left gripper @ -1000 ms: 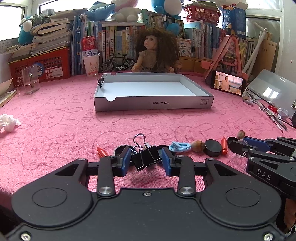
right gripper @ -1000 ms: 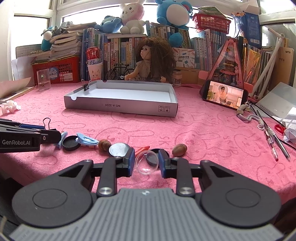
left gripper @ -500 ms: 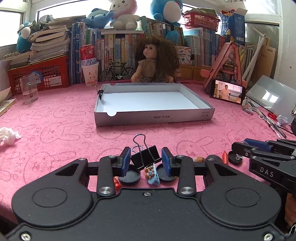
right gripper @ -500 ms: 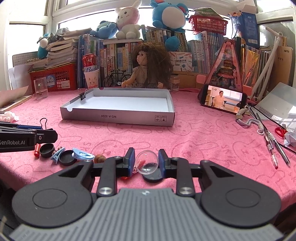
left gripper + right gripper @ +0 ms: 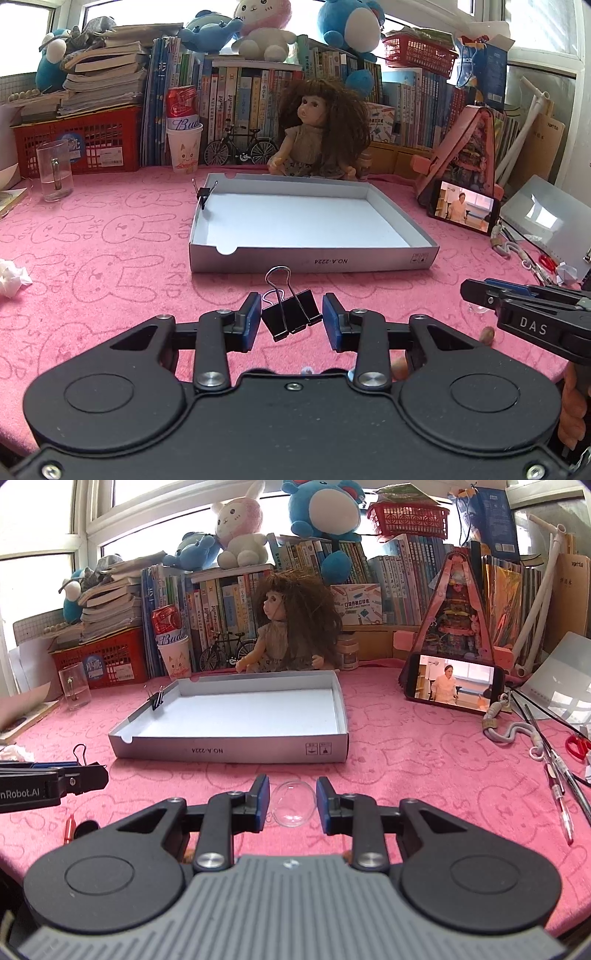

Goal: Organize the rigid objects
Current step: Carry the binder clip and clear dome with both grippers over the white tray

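Left tool (image 5: 289, 321) pinches a black binder clip (image 5: 290, 318), centre of frame, held above the pink counter (image 5: 110, 258). Right tool (image 5: 290, 801) pinches a clear plastic dome (image 5: 293, 802). White cardboard tray (image 5: 314, 260) sits ahead, mid-frame; only a small binder clip (image 5: 203, 194) is clipped to its left wall. Judgement: early stage, both items undelivered; a red pen (image 5: 69, 827) and black cap (image 5: 86, 827) remain lower left. Tray reads "NO.A-2224", inverted; the can (image 5: 182, 107) reads "Bud".

Left hand-held gripper (image 5: 290, 325) lifted binder clip (image 5: 290, 319) off the table; right hand-held gripper (image 5: 291, 801) likewise raised clear dome (image 5: 293, 803), both nearer the tray (image 5: 314, 260)
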Tool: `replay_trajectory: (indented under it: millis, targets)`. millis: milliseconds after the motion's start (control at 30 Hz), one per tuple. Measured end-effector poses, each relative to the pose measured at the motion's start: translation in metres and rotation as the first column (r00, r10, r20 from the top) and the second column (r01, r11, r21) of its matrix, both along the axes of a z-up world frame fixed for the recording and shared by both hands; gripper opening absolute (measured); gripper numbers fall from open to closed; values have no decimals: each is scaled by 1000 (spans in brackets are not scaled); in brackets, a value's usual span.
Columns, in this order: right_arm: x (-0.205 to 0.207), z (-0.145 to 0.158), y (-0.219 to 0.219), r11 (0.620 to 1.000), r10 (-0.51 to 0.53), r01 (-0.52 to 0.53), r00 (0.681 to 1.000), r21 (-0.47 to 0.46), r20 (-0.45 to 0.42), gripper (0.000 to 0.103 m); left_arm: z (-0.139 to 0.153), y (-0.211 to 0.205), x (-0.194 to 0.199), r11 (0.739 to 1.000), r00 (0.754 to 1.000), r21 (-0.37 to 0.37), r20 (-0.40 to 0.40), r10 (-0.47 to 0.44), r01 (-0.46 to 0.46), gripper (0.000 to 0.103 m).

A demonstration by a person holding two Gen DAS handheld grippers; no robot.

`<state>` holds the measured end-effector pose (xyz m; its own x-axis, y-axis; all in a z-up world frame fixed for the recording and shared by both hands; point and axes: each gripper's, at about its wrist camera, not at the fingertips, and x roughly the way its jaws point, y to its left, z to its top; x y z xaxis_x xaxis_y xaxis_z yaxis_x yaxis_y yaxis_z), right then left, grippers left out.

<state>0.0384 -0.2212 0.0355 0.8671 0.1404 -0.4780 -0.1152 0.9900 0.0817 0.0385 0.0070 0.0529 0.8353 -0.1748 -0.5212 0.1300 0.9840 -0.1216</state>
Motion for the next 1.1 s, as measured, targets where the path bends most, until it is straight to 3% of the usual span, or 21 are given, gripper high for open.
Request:
replay_trajectory:
  millis: [633,867,1100]
  targets:
    - [62,17,8,998,18,-16,999,57,-31,32,20,-14,56,1000,1000,13,18,-7,7,34]
    - [95,19,7,996,17,-12,999,92,-50,32,27,-22,91,1000,999,-12,31,5,-4,34]
    - [129,13,6,996,7,1,996,90,-91,32,20,-21,131,999,1000,-38,-9,18,-19,34]
